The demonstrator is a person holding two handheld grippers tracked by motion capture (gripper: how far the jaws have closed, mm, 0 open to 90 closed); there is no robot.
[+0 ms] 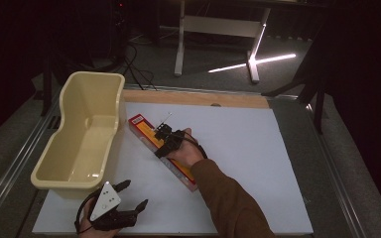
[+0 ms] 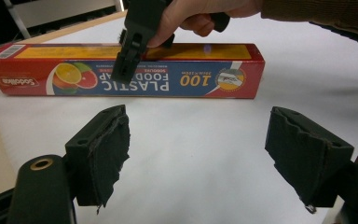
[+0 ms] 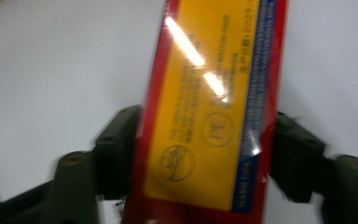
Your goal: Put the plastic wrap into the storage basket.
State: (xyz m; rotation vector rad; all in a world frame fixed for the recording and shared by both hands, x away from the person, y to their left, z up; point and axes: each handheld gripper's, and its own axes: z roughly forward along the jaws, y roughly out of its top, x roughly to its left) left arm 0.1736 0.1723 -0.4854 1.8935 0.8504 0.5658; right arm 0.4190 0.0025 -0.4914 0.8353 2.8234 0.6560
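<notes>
My right gripper (image 1: 164, 140) straddles the food wrap box (image 1: 149, 133) on the white table (image 1: 258, 163), apparently gripping it; left gripper (image 1: 129, 196) gapes idle. Cream bin (image 1: 87, 89) empty; lift pending.

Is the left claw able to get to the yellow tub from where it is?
Probably yes. The left claw is open and holding nothing, sitting just past the near end of the yellow tub, with nothing between them. The wrap box lies off to the side under the right claw.
</notes>
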